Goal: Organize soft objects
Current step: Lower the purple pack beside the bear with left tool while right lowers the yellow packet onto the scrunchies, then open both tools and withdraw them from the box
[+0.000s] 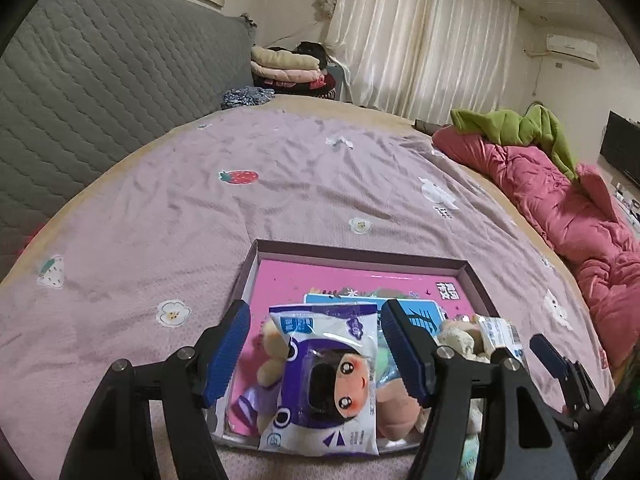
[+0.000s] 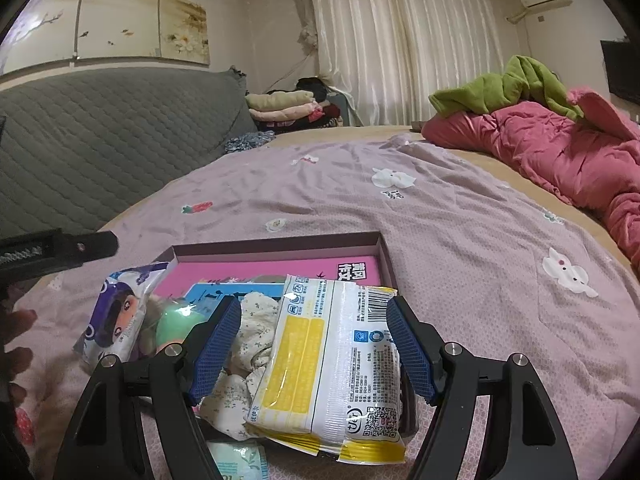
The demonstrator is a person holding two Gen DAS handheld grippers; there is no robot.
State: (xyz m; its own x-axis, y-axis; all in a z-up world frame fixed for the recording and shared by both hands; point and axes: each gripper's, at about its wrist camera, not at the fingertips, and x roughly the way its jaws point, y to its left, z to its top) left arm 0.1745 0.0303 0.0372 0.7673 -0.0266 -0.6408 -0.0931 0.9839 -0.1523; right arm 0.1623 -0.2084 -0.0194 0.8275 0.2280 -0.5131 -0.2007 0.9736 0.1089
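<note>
Sorting: soft items piled in the shallow box [image 1: 476, 280] on the bed.
Left gripper [image 1: 316, 356]: jaws apart, straddling the purple wipes pack [image 1: 324, 376], not pressing.
Right gripper [image 2: 316, 348]: jaws apart beside the yellow tissue pack [image 2: 332, 364]; contact unclear.
Handling: light, squashy, slick film; probably grip mid-body.

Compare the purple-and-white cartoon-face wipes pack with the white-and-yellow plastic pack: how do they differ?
The purple-and-white cartoon-face wipes pack shows a big-eyed face and a dark flap; the white-and-yellow plastic pack shows yellow panels, a barcode and a QR code. The cartoon-face pack lies on plush toys; the yellow pack leans on floral cloth. Both are soft packs over the shallow box, each between open jaws.
</note>
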